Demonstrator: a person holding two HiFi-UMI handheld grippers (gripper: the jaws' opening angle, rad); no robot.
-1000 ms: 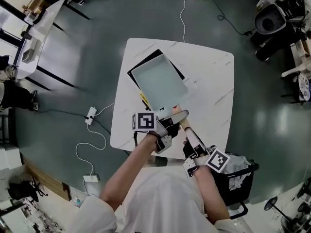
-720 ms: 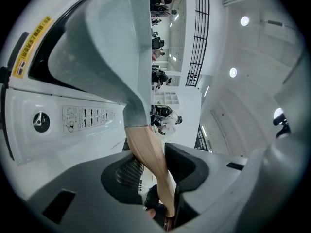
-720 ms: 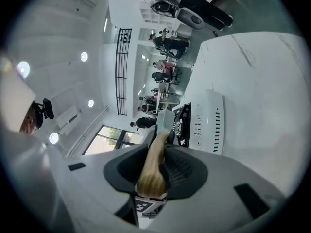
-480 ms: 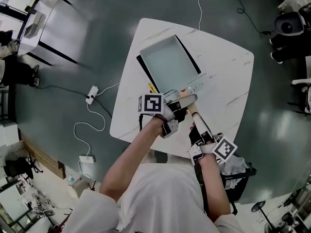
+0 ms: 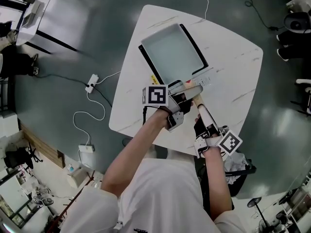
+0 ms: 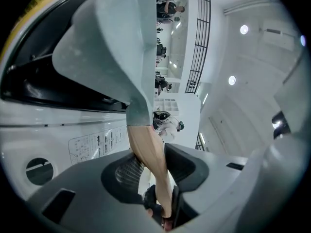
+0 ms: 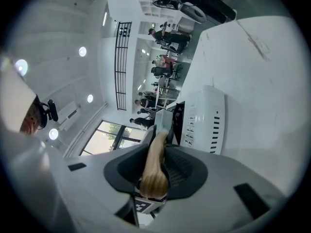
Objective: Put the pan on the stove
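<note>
A square grey pan (image 5: 172,52) with a long wooden handle (image 5: 201,108) sits over the black stove (image 5: 146,63) on the white table (image 5: 233,76). My left gripper (image 5: 182,100) is shut on the handle near the pan, and my right gripper (image 5: 204,125) is shut on the handle's end. In the left gripper view the pan's underside (image 6: 112,42) hangs close above the black cooktop (image 6: 29,86); whether they touch I cannot tell. The handle (image 6: 148,149) runs between the left gripper's (image 6: 156,178) jaws. In the right gripper view the handle (image 7: 154,164) lies in the right gripper (image 7: 155,171), pointing at the stove's white side (image 7: 201,120).
The stove's white control strip (image 5: 204,79) faces me. The table's near edge (image 5: 146,135) is just below the grippers. A dark bin with crumpled paper (image 5: 238,166) stands at the lower right. A power strip (image 5: 91,81) and cables lie on the floor at the left.
Both grippers have carried the pan away from me and downward. It was offset toward me from the stove and now lines up over it.
</note>
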